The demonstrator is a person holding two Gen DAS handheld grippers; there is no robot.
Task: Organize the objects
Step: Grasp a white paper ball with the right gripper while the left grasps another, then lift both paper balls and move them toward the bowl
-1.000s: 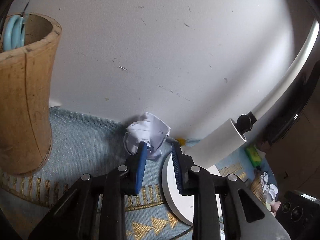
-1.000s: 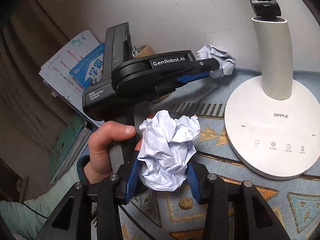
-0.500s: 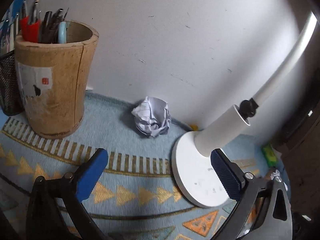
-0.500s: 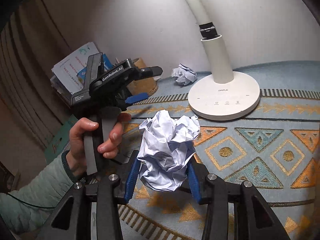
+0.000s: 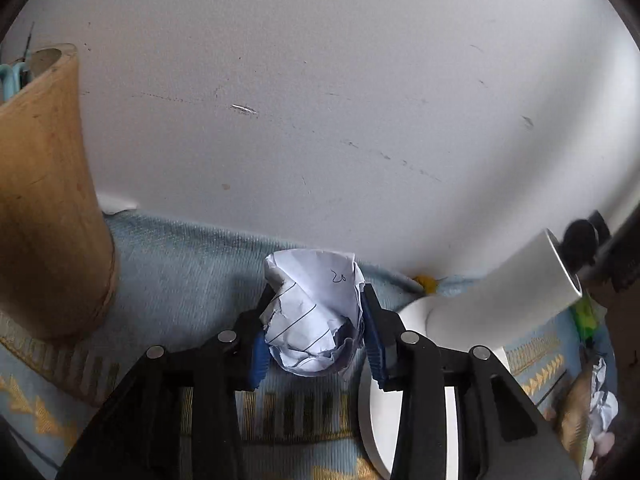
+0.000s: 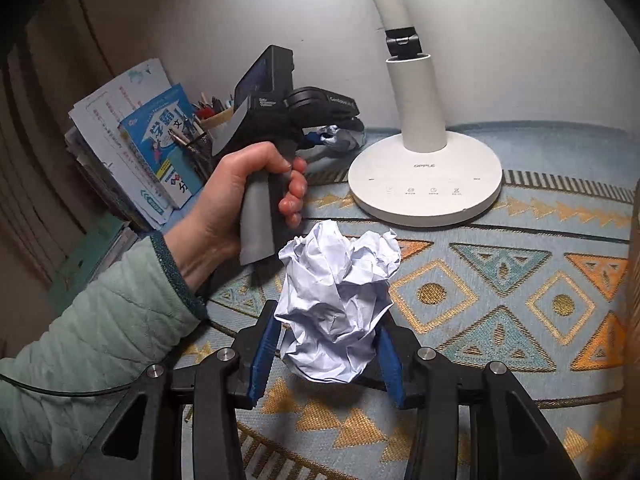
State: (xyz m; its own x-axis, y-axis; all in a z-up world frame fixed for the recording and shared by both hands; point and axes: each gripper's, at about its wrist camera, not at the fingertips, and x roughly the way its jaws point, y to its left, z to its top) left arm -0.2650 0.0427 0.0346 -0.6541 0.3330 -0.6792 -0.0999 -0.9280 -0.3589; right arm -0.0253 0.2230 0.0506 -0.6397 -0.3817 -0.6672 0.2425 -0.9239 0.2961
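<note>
A crumpled lined paper ball (image 5: 316, 292) lies on the blue patterned mat (image 5: 180, 272) by the wall. My left gripper (image 5: 318, 320) is closing on it, and both blue pads touch its sides. The right wrist view shows this left gripper (image 6: 332, 132) low beside the lamp, held by a hand (image 6: 240, 200). My right gripper (image 6: 328, 344) holds a second, larger white paper ball (image 6: 340, 288) above the mat (image 6: 500, 280). Its jaws are opening slightly, though the pads still press on the ball.
A white desk lamp's base (image 6: 424, 180) stands just right of the left gripper, its stem (image 5: 520, 292) leaning over. A wooden pen holder (image 5: 44, 220) stands at the left. Books (image 6: 140, 140) and a mesh pen cup (image 6: 200, 140) line the wall. More crumpled paper (image 5: 604, 400) lies far right.
The left gripper, wide open half a second ago, moved forward and down to the ball by the wall and closed around it. The right gripper carried its ball a little nearer the lamp.
</note>
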